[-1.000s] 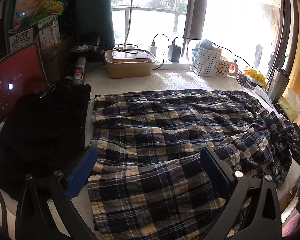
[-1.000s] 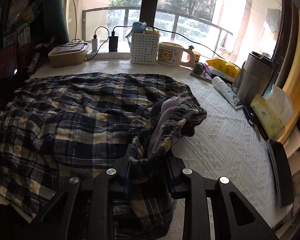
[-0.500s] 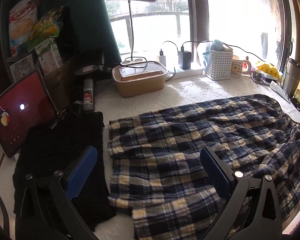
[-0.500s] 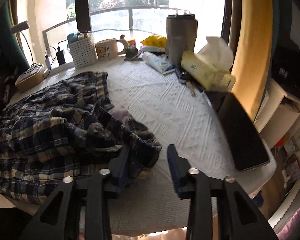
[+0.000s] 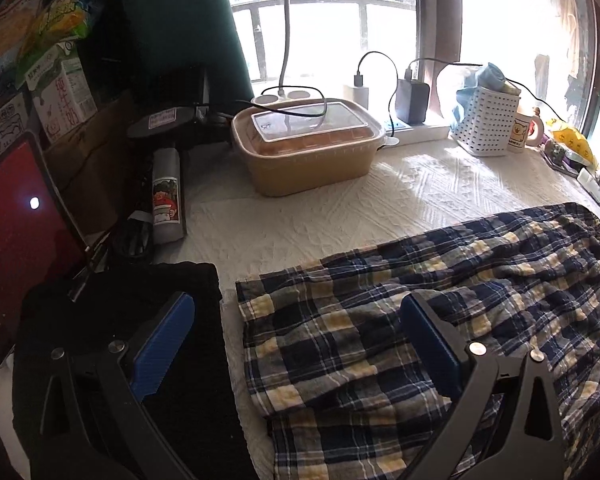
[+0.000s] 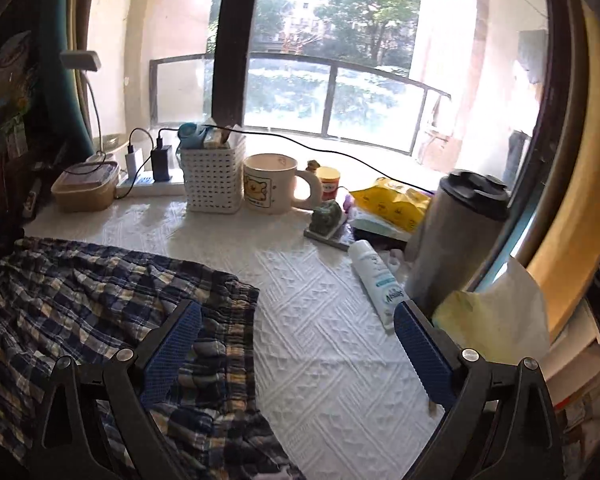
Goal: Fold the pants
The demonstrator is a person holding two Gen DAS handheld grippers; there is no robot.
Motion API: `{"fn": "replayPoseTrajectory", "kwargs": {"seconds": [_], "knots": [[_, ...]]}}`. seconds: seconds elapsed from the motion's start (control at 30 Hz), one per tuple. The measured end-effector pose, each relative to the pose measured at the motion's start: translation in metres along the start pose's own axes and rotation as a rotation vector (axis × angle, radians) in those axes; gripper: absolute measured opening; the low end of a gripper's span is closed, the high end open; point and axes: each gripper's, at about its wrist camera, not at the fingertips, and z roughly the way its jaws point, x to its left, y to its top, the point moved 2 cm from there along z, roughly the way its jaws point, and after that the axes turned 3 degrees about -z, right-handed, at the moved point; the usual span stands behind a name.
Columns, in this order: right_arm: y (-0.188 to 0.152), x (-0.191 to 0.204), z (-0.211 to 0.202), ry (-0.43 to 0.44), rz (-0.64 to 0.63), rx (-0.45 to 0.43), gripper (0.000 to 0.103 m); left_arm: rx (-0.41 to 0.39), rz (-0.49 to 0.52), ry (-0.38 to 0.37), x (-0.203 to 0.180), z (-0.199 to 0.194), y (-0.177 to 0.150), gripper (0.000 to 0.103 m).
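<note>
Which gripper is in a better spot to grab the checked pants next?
Probably the left gripper. It is open with the checked pants lying right between its fingers. The right gripper is open too, having just let go, but mostly bare tablecloth lies between its fingers.

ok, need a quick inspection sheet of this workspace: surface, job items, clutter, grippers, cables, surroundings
Surface: white textured cloth, bare at the centre.
Job's things: plaid pants lying rumpled; black garment beside them.
Clutter: lidded food box, white basket, mug, tumbler, tube, tissue pack, tablet.
Grippers: left hand-held gripper open above the pants; right hand-held gripper has just been opening, nothing between its jaws.
Cables: chargers in power strip; black cable along the sill.
Surroundings: window with railing, desk lamp.
</note>
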Motion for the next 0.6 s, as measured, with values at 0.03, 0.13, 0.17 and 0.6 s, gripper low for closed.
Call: {"fn": "replayPoseTrajectory", "kwargs": {"seconds": [0.03,0.13,0.17,0.6], "knots": [[0.004,0.003,0.014,0.014,-0.012,0.02,0.095,0.012,-0.006,-0.008,0.002,0.005,0.0,0.102],[0.013,0.008,0.053,0.082,-0.014,0.082,0.087,0.046,-0.033,-0.047,0.011,0.021,0.001,0.101],[0.014,0.007,0.064,0.109,0.0,0.111,0.087,0.063,-0.049,-0.056,0.013,0.027,0.001,0.101],[0.004,0.019,0.132,0.27,0.039,0.272,0.07,0.135,0.091,-0.086,-0.022,0.046,-0.01,0.036]]}}
